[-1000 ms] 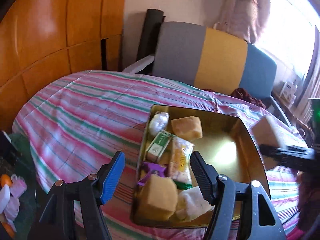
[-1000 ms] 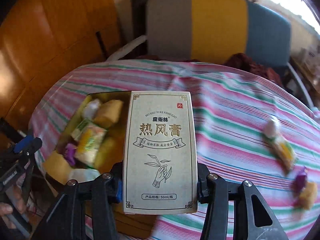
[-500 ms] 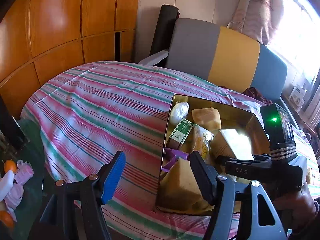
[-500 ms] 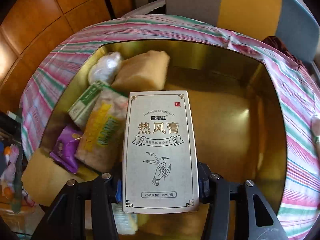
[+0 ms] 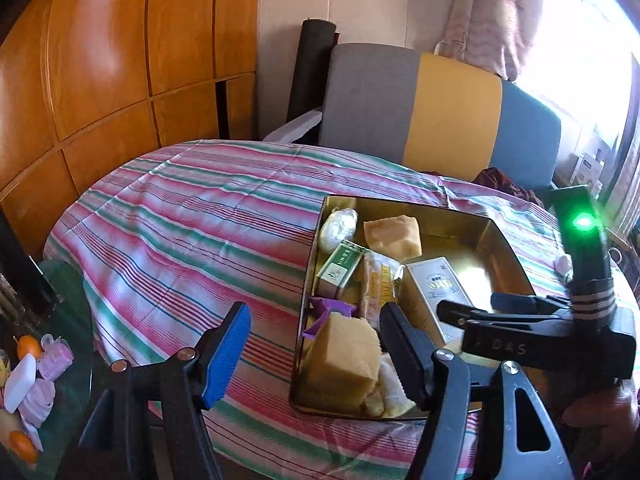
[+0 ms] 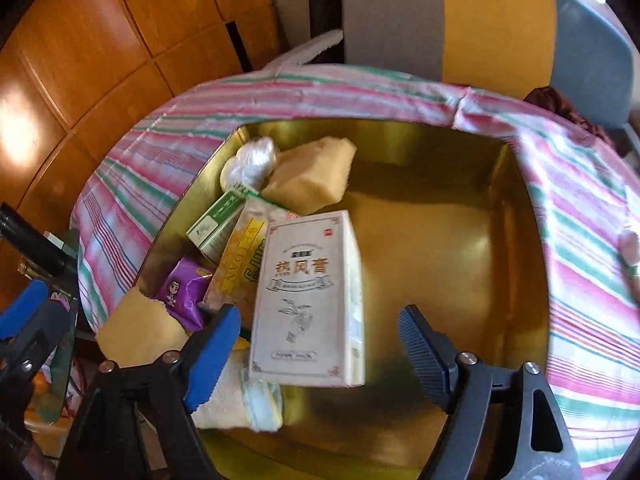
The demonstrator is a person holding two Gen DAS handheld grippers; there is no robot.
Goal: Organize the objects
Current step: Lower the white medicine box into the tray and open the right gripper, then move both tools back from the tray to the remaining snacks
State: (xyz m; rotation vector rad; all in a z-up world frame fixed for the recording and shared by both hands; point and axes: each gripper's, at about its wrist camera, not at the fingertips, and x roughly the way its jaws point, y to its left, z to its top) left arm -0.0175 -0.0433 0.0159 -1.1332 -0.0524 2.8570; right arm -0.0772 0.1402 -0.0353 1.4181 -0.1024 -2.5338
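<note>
A gold tin tray (image 6: 460, 264) sits on the striped tablecloth (image 5: 192, 232). A cream box with Chinese print (image 6: 312, 304) lies flat in the tray, beside a yellow snack packet (image 6: 242, 264), a purple packet (image 6: 182, 292), a green-white box (image 6: 218, 218), a white wrapped ball (image 6: 250, 158) and tan blocks (image 6: 312, 174). My right gripper (image 6: 318, 354) is open just above the cream box, not touching it; it also shows in the left wrist view (image 5: 516, 322). My left gripper (image 5: 316, 352) is open and empty at the tray's near left edge (image 5: 306, 300).
A grey, yellow and blue chair (image 5: 440, 120) stands behind the table. Wooden panels (image 5: 100, 60) line the left wall. A glass side table with fruit and pink items (image 5: 28, 372) is at lower left. A small wrapped item (image 6: 630, 252) lies on the cloth right of the tray.
My right gripper carried the cream box over the tray, lowered it, then opened; the box now lies in the tray. My left gripper stayed open, shifting slightly left.
</note>
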